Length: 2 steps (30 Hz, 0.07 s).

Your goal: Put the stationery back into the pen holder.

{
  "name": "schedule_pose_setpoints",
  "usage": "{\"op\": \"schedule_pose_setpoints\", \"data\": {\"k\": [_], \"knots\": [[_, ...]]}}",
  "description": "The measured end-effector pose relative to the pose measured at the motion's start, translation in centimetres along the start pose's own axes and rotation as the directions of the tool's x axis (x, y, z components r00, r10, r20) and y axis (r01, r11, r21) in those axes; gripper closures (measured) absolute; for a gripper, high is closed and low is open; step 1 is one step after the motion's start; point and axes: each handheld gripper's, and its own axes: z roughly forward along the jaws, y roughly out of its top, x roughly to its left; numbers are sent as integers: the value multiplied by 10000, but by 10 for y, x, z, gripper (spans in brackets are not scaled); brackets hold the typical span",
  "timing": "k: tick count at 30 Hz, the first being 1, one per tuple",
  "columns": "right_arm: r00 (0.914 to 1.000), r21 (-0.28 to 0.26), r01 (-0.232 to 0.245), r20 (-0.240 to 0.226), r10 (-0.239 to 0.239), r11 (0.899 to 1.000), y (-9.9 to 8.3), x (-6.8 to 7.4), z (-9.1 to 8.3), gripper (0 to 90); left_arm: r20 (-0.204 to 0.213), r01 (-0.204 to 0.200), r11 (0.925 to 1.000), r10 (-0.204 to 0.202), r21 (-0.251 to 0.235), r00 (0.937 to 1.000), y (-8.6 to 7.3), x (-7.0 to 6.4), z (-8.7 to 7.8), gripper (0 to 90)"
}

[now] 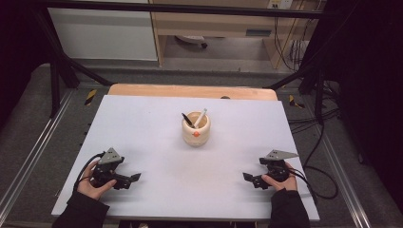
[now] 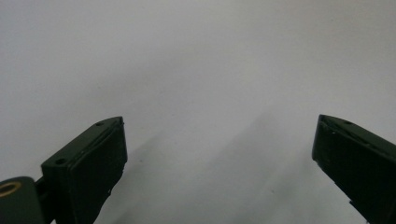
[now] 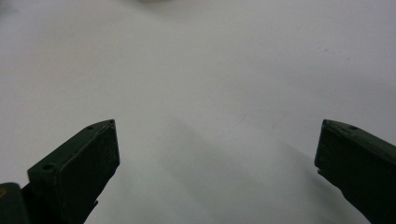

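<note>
Two pens (image 1: 195, 118) in the cup (image 1: 196, 129), centre frame, hide their lower ends inside; the orange mark on its front (too small) stays unreadable.

White table (image 1: 157, 133), cream pen cup (image 1: 196, 130) standing mid-table
</note>
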Motion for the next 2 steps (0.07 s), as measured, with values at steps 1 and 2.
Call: {"op": "schedule_pose_setpoints", "data": {"k": [1,2], "knots": [[10000,-7,2,8,-2,10000,0,0,0,9,-14,-24,10000,25,10,10000,0,0,0,33],[10000,7,41,-17,-40,10000,0,0,0,9,-27,-55,10000,55,3,10000,0,0,0,33]]}}
